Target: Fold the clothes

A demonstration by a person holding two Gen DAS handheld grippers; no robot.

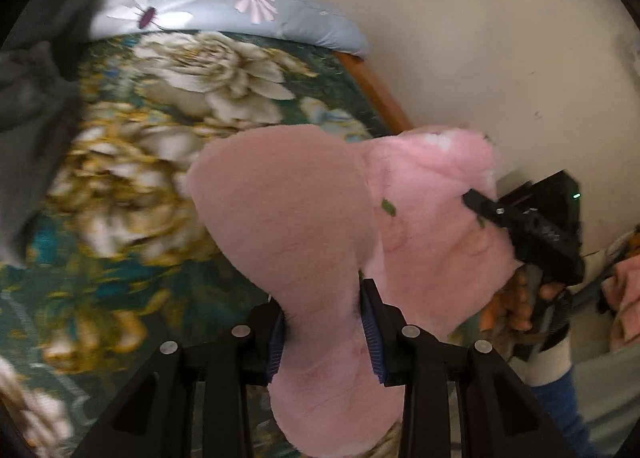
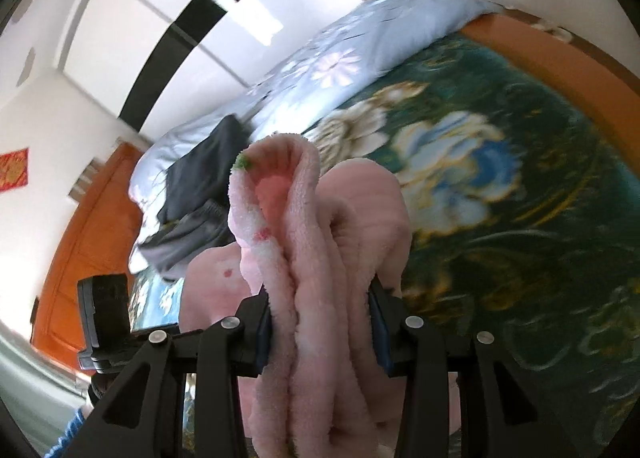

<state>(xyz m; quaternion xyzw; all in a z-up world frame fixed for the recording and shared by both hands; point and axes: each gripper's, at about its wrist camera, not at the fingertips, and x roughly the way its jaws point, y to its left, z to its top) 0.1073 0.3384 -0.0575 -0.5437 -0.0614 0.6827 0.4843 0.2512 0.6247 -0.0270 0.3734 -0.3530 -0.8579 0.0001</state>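
A fluffy pink garment hangs in the air above the bed, held by both grippers. My left gripper is shut on a thick bunch of it, the fabric bulging out past the blue pads. My right gripper is shut on several gathered folds of the same pink garment, which has small green and red spots. In the left wrist view the right gripper shows at the right, at the garment's far edge. The left gripper's body shows at the lower left of the right wrist view.
The bed has a dark green floral blanket and a light blue flowered quilt at its head. Dark grey clothes lie on the bed. An orange wooden bed frame and a beige wall are beside it.
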